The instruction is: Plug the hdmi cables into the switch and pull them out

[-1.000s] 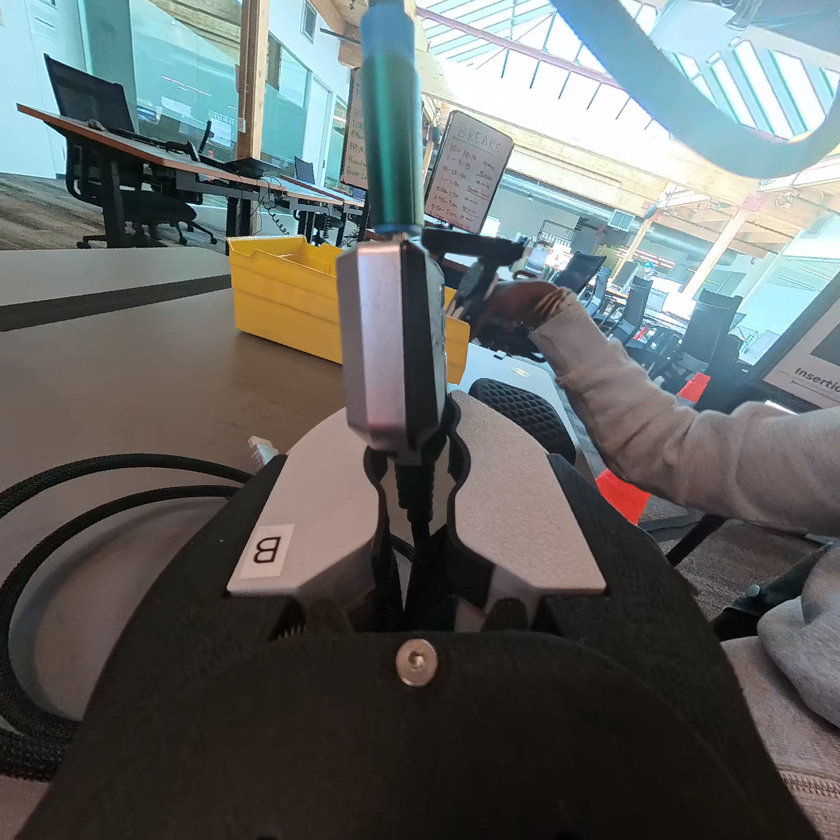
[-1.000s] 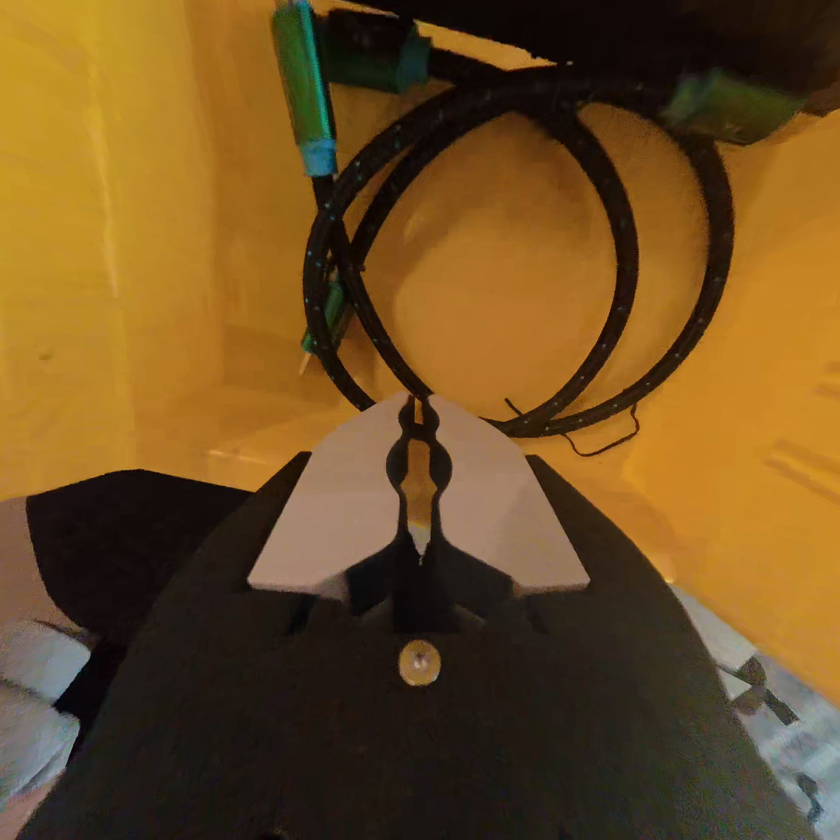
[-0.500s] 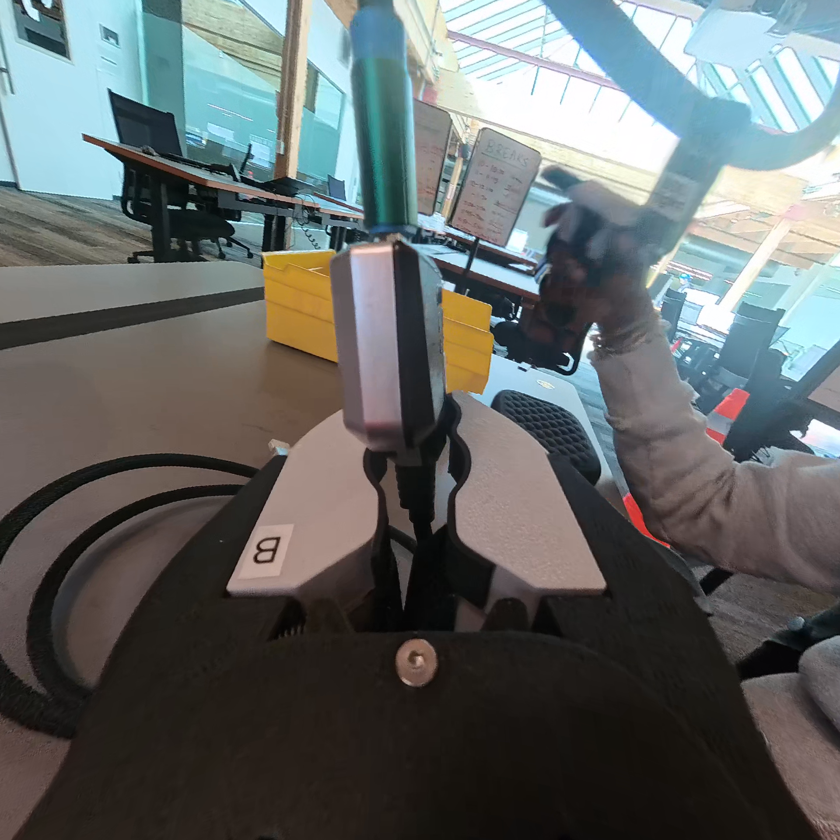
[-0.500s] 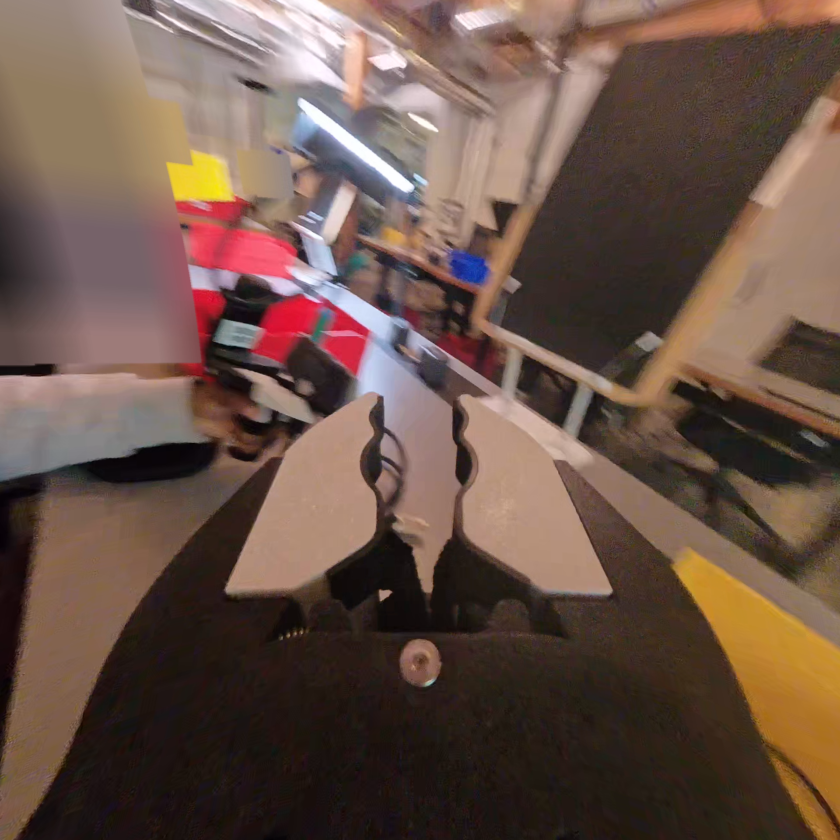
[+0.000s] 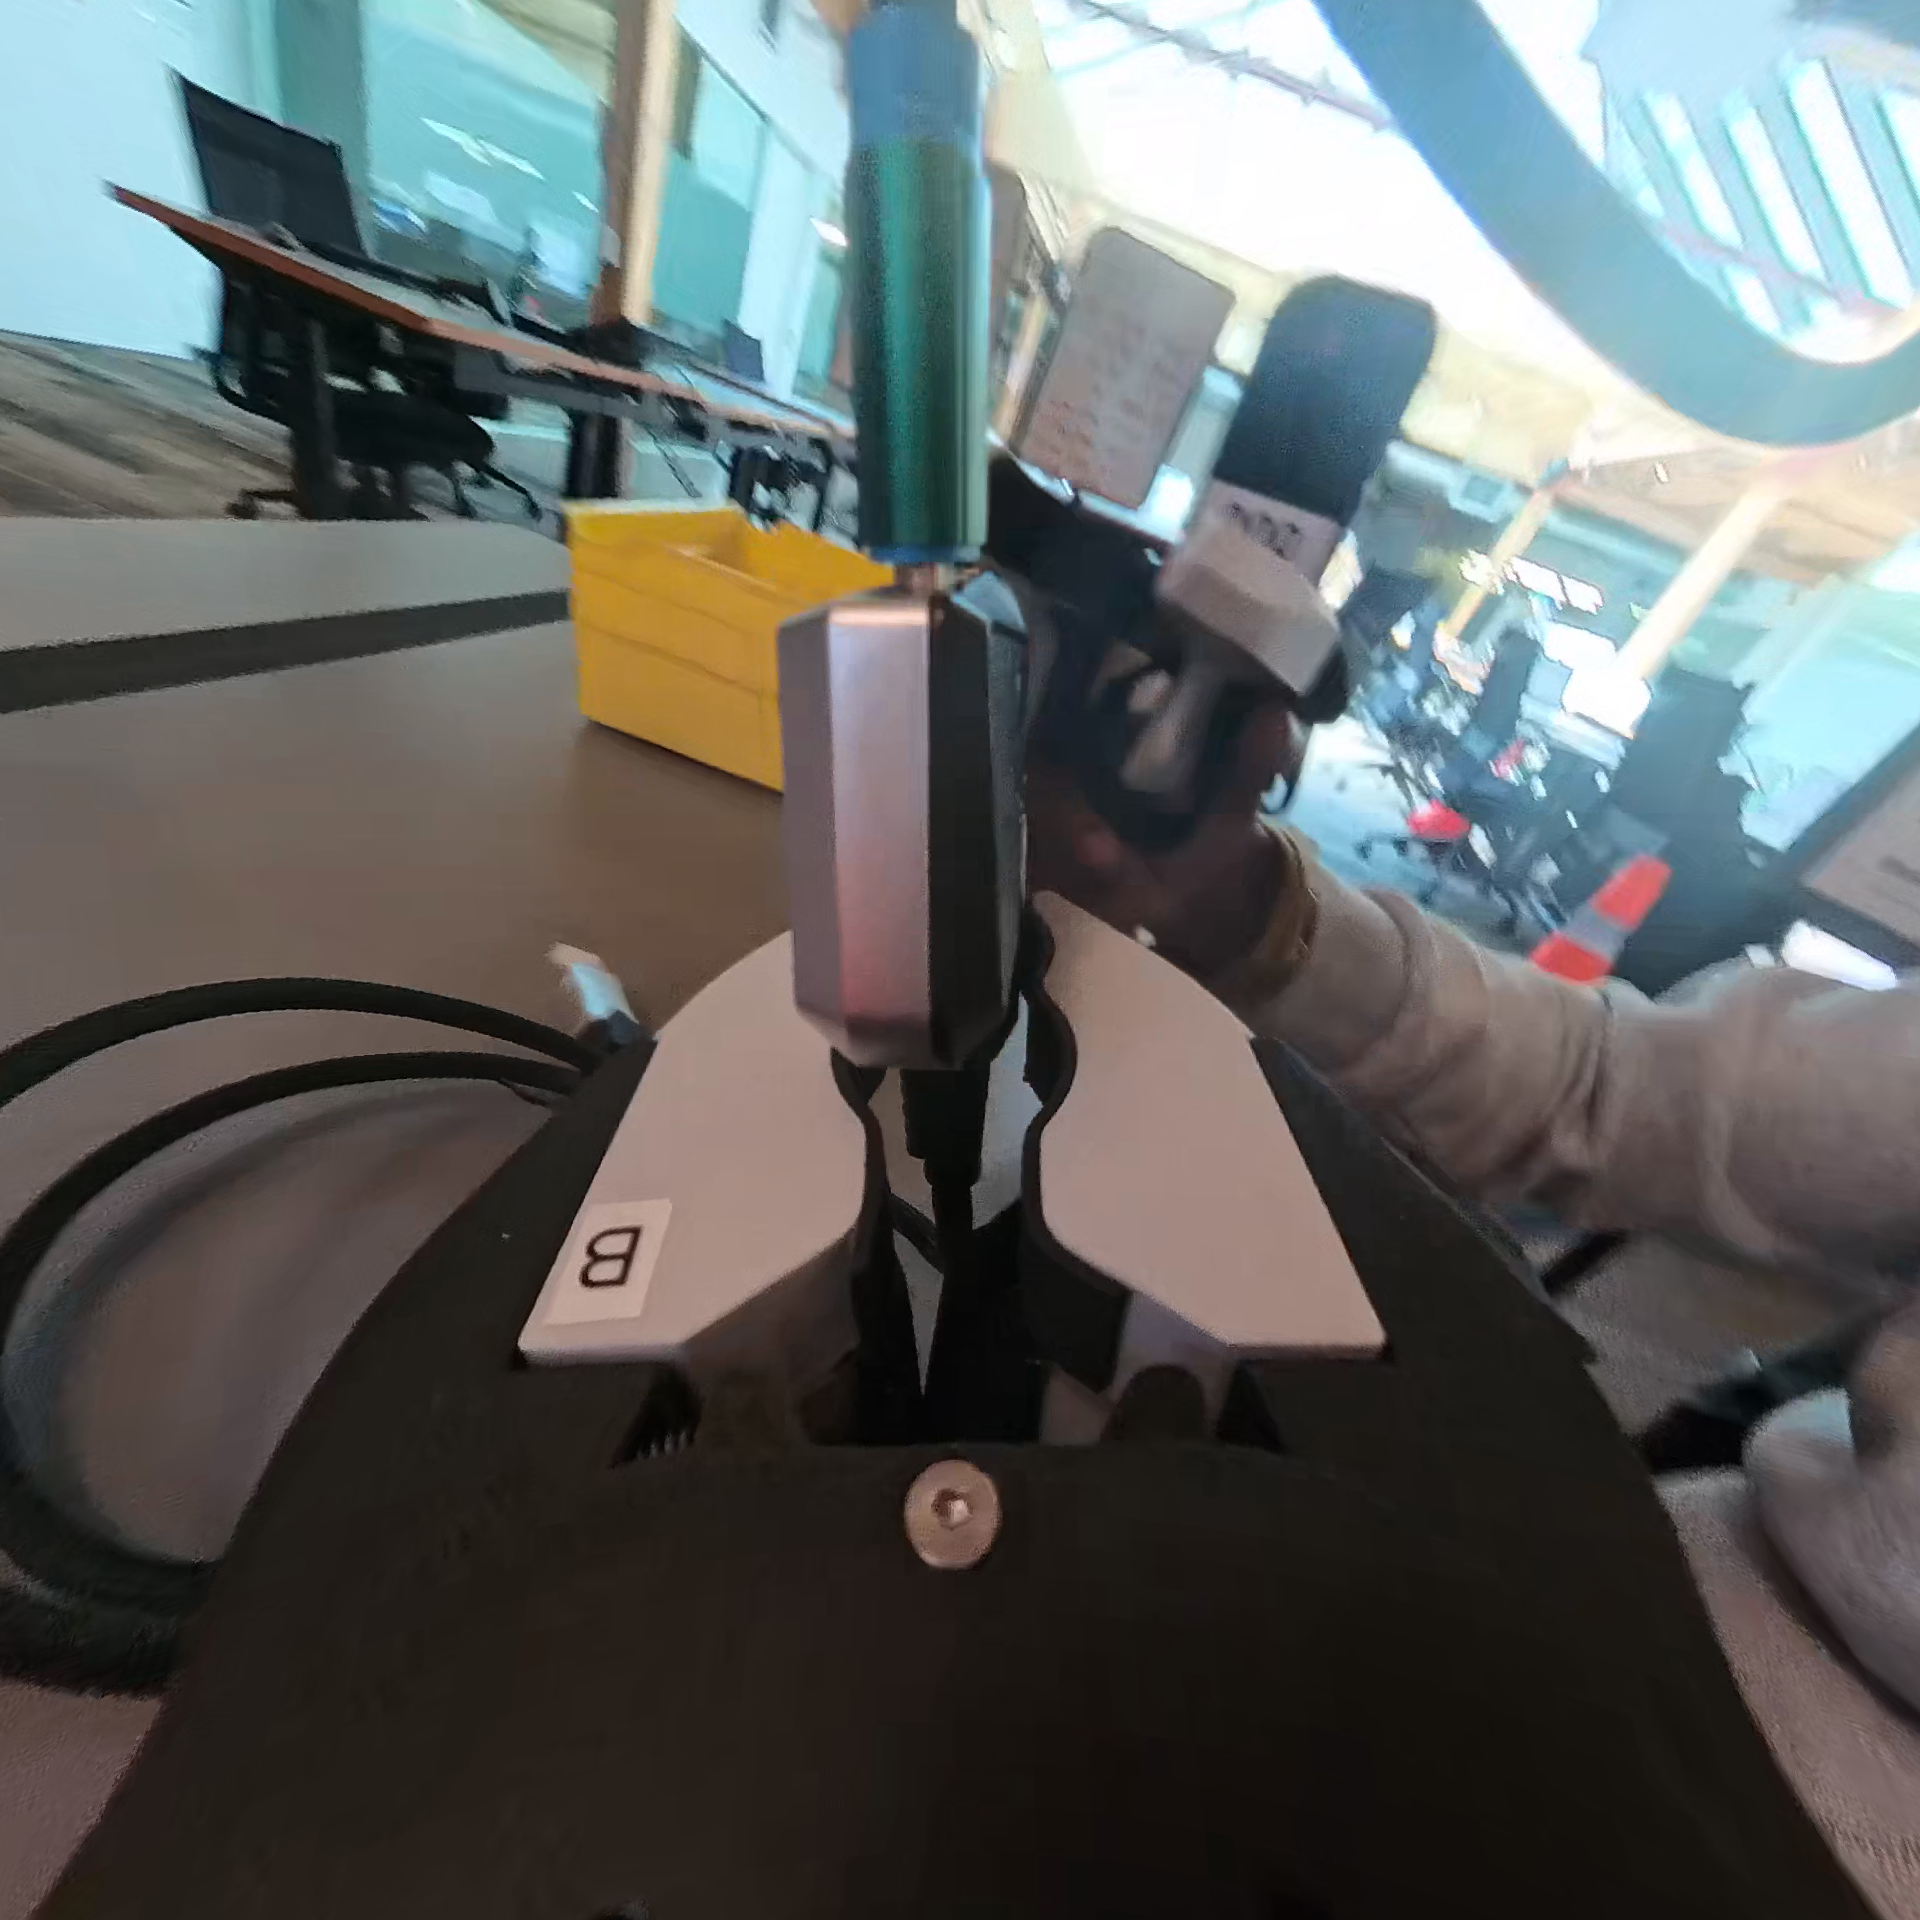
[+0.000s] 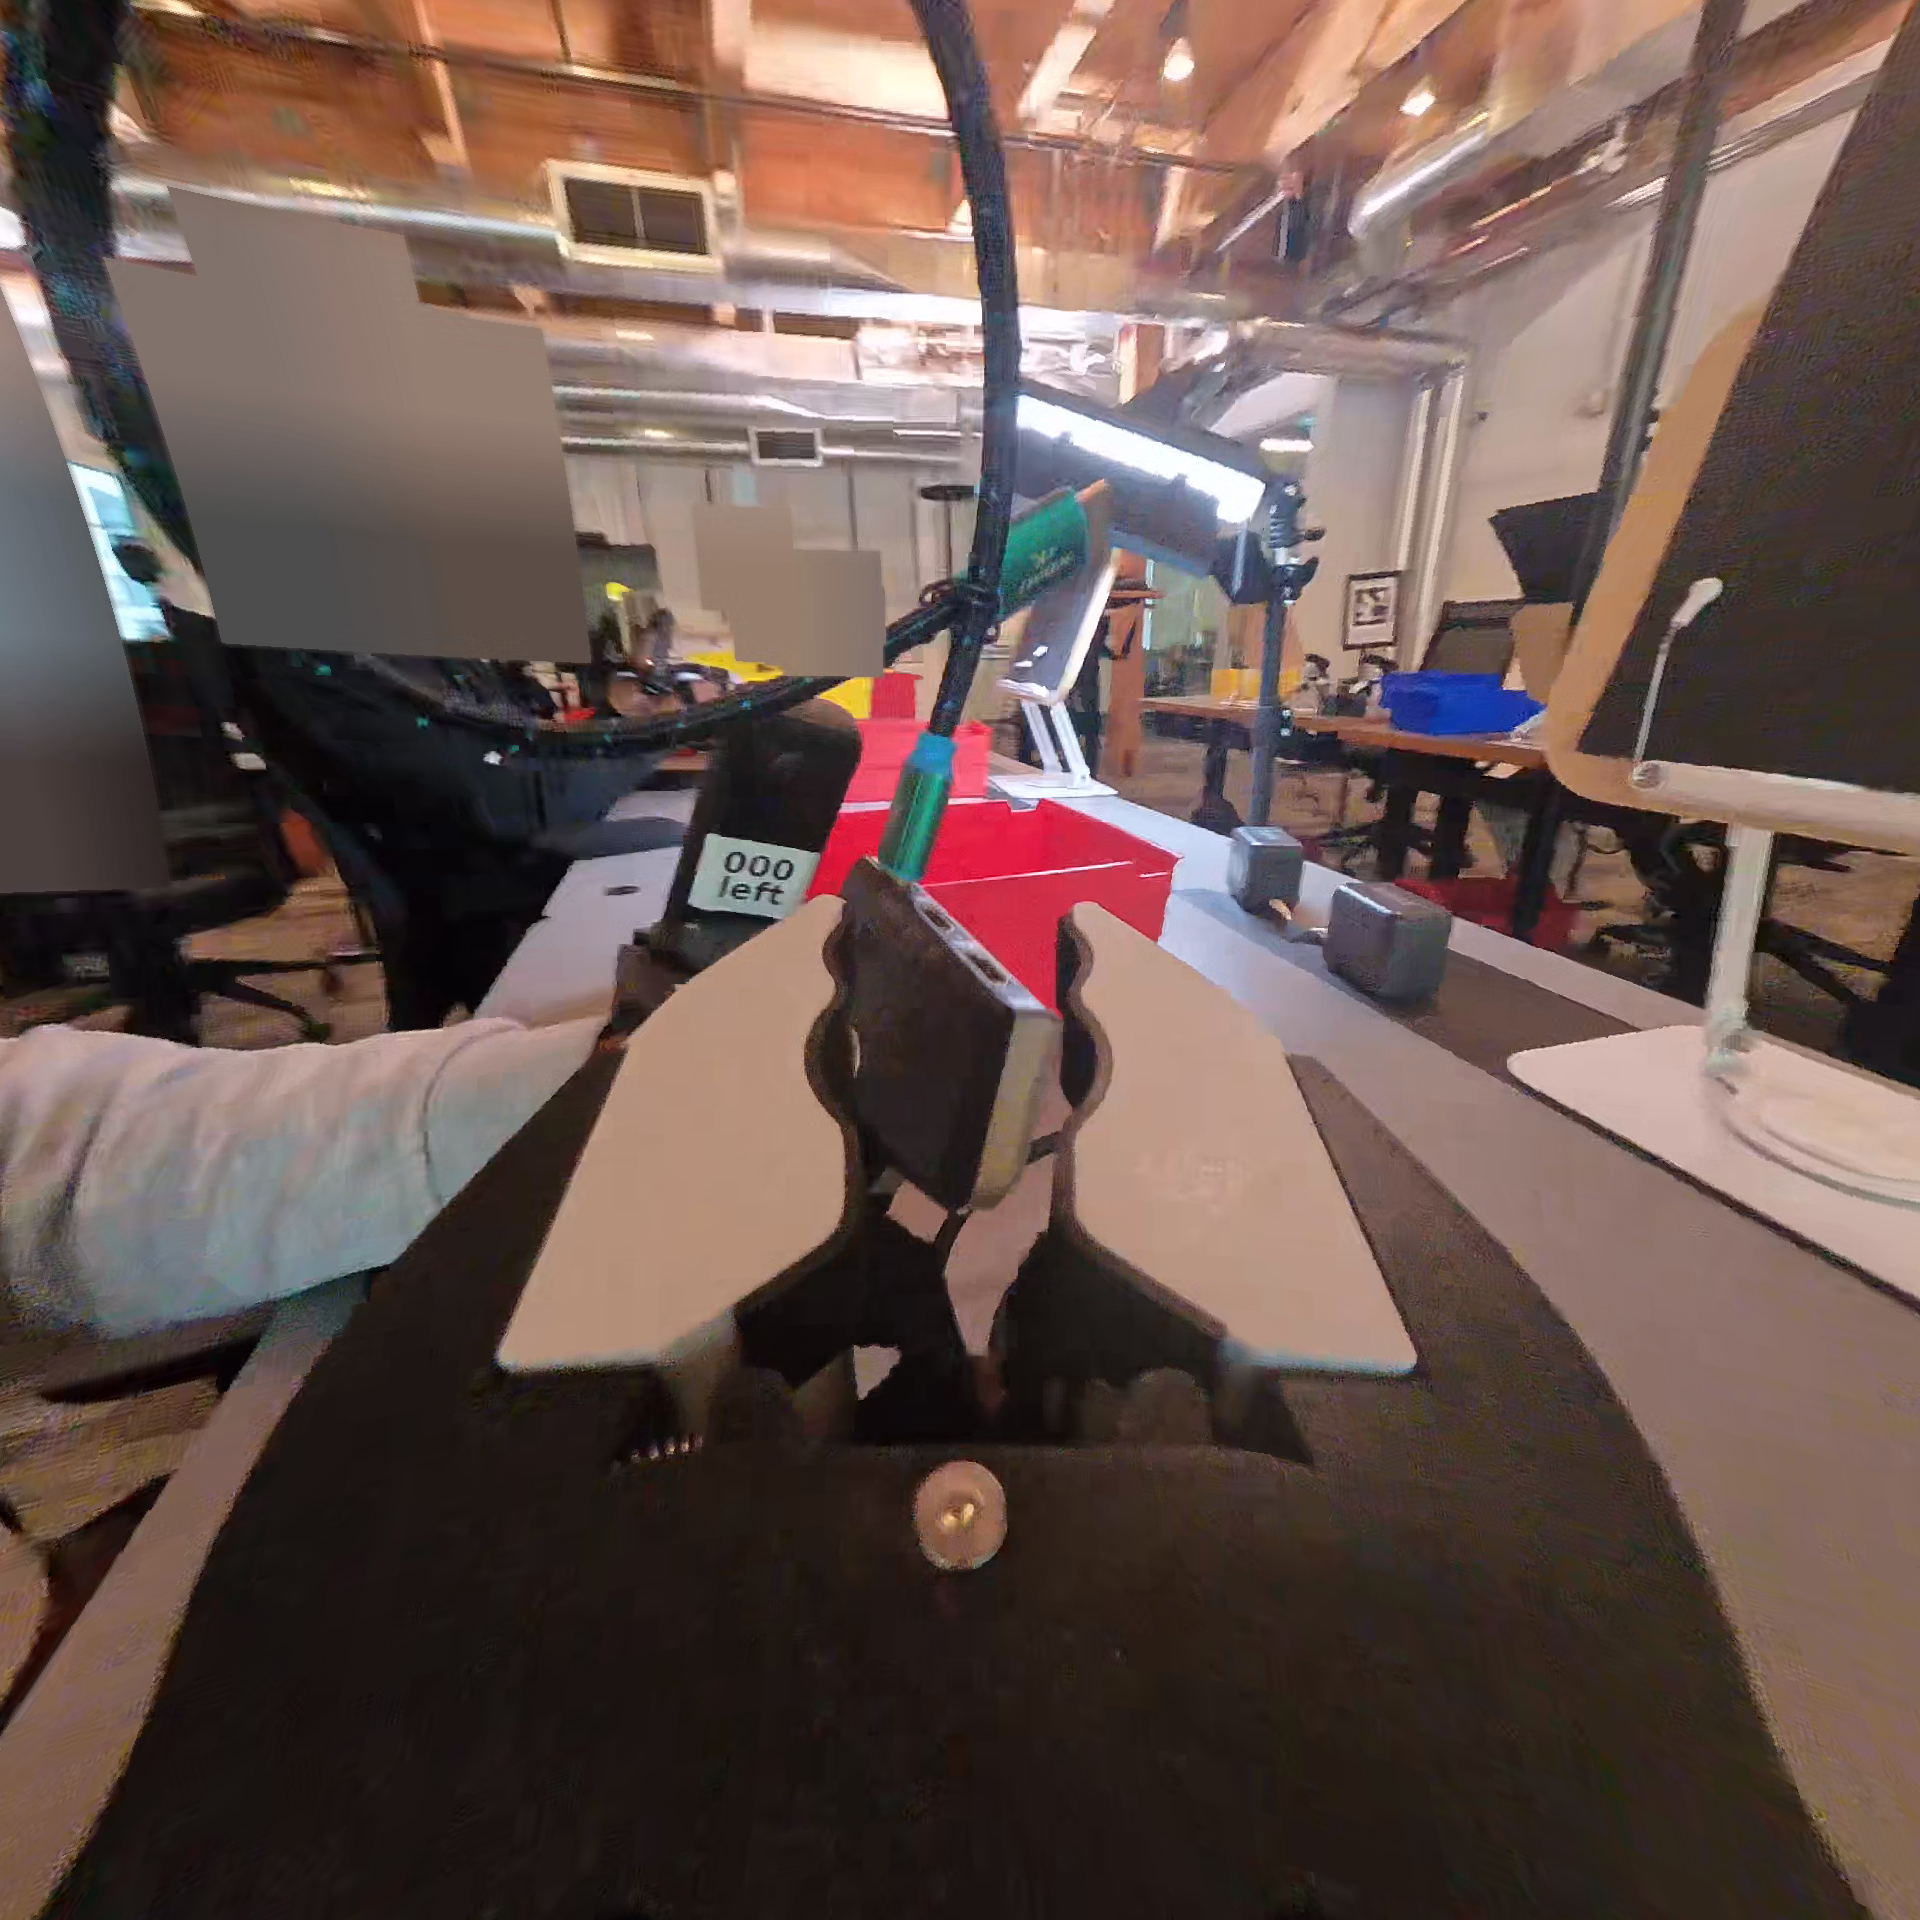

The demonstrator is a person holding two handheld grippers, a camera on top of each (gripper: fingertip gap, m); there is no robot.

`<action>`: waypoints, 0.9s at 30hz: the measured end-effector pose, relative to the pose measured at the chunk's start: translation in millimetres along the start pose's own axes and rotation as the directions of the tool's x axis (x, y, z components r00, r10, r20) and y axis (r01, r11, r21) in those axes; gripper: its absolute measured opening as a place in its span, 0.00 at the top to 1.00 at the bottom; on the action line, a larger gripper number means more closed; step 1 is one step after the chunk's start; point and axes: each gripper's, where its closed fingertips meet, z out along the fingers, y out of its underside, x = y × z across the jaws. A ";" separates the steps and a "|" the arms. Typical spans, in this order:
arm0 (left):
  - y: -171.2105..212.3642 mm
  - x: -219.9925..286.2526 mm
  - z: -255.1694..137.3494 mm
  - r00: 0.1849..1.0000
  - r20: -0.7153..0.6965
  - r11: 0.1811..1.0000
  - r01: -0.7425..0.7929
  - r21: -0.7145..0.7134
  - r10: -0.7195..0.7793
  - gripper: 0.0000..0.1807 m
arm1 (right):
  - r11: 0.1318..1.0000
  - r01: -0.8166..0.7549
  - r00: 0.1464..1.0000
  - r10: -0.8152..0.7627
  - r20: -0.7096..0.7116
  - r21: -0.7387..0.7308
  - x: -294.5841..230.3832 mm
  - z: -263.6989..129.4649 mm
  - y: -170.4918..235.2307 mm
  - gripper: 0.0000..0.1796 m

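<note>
My left gripper [image 5: 940,997] is shut on the black cable stub under the silver HDMI switch [image 5: 883,821] and holds it upright above the table. A green HDMI plug [image 5: 914,343] sits in the switch's top port. Its thick black cable [image 5: 1558,260] arcs overhead. My right gripper [image 6: 951,956] is open, with one jaw on each side of the switch [image 6: 935,1049] and a small gap on the right. Two empty ports face up beside the green plug [image 6: 920,810]. The right gripper [image 5: 1236,623] shows just behind the switch in the left wrist view.
A yellow bin [image 5: 675,623] stands on the brown table behind the switch. A coiled black cable [image 5: 260,997] lies at the left. A red bin [image 6: 1039,873], two grey blocks [image 6: 1387,935] and a white stand base [image 6: 1714,1091] are on the table beyond.
My right gripper left the cable in the yellow bin, opened and swung over to the switch. My left gripper kept hold of the switch, with the view shifting slightly.
</note>
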 end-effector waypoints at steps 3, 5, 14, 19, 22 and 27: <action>27.1 19.6 9.0 0.993 -0.111 0.985 -0.046 -0.164 0.028 0.88 | 0.998 -0.027 0.991 0.034 0.130 -0.051 -15.4 -6.5 5.6 0.81; 41.9 31.6 12.3 0.983 -0.176 0.967 -0.096 -0.238 0.055 0.88 | 0.994 0.031 0.984 -0.012 0.176 -0.105 -26.1 -4.3 13.8 0.80; 63.3 55.7 8.0 0.949 -0.313 0.925 -0.074 -0.374 -0.050 0.88 | 0.971 0.156 0.956 -0.103 0.274 -0.181 -48.7 -7.5 20.1 0.85; 72.1 71.1 5.7 0.920 -0.392 0.905 -0.160 -0.394 -0.008 0.87 | 0.970 0.092 0.946 -0.014 0.325 -0.225 -59.7 -5.8 28.8 0.86; 67.6 70.0 7.7 0.923 -0.386 0.915 -0.165 -0.368 0.011 0.87 | 0.978 0.083 0.941 -0.014 0.339 -0.190 -63.4 -7.1 22.1 0.92; 27.8 59.0 13.2 0.937 -0.266 0.961 -0.260 -0.097 0.227 0.77 | 0.992 0.030 0.941 0.013 0.337 -0.122 -61.8 -9.4 13.4 0.92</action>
